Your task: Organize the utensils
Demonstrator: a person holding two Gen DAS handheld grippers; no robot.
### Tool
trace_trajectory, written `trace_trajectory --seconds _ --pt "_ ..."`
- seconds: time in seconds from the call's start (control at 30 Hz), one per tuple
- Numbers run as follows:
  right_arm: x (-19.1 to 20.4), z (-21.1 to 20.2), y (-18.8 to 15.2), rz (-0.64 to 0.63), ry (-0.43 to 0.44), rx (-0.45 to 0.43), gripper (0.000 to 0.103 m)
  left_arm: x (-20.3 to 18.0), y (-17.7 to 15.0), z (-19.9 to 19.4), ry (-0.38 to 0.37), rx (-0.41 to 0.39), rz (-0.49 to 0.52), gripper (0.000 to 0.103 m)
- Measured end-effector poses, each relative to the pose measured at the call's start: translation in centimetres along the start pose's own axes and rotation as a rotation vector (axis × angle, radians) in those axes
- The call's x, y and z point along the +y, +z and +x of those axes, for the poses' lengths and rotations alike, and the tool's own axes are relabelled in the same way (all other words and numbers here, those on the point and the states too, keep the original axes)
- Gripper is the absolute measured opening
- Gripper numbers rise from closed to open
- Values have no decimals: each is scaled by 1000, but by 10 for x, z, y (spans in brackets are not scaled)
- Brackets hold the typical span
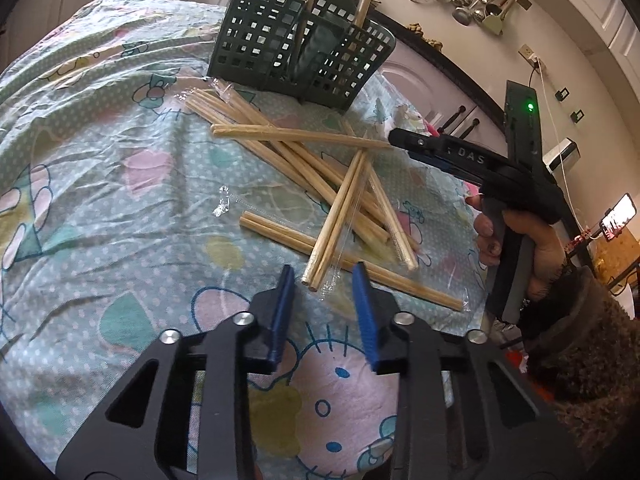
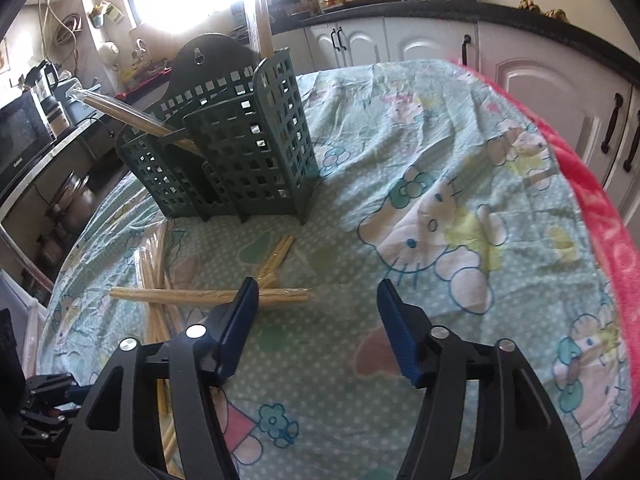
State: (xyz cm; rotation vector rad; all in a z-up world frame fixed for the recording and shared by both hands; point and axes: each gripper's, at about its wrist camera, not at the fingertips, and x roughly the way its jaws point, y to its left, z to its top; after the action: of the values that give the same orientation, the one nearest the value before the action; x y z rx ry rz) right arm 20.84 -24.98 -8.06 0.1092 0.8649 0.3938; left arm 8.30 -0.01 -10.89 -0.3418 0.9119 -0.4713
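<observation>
Tablecloth, printed with cartoon cats and flowers, covers the whole work surface beneath both claws. Dark green perforated utensil basket stands upright on the cloth, well ahead of the left gripper and ahead and to the left of the right gripper; a few wrapped chopsticks already stand in its compartments, leaning out over the rim.

Loose pile of wrapped chopstick pairs lies crisscrossed on the cloth between the basket and the left claw. Seen from the right wrist, the same pile lies ahead and to the left of that claw, one pair running crosswise just behind its left finger.

Left claw: fingers parted moderately, nothing between them; the near end of one wrapped chopstick pair sits just ahead of the gap, pointing into it, apparently not touched by either pad.

Right claw: fingers spread wide, nothing held; only bare cloth shows between the blue pads. In the left wrist view this tool hangs to the right of the pile, gripped by a hand, its nose just beside the tip of a crosswise pair; contact cannot be told.
</observation>
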Motion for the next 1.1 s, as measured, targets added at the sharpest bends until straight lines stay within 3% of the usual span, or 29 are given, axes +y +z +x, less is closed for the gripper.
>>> trace_trajectory --seconds 0.33,0.43,0.57,0.6,1.1 --pt "-11 7 -2 60 44 26 45 1 0 -1 -2 -1 -3 14" --pt "-14 7 -2 74 62 24 35 0 1 -2 -3 -5 2 13" --pt "-13 4 -3 64 65 21 8 0 3 -5 -2 -13 8 11" --pt "-12 3 -3 57 63 19 6 0 3 -6 -2 -15 9 11" --pt "29 -44 10 -95 41 -111 2 -3 16 -27 10 -83 49 5"
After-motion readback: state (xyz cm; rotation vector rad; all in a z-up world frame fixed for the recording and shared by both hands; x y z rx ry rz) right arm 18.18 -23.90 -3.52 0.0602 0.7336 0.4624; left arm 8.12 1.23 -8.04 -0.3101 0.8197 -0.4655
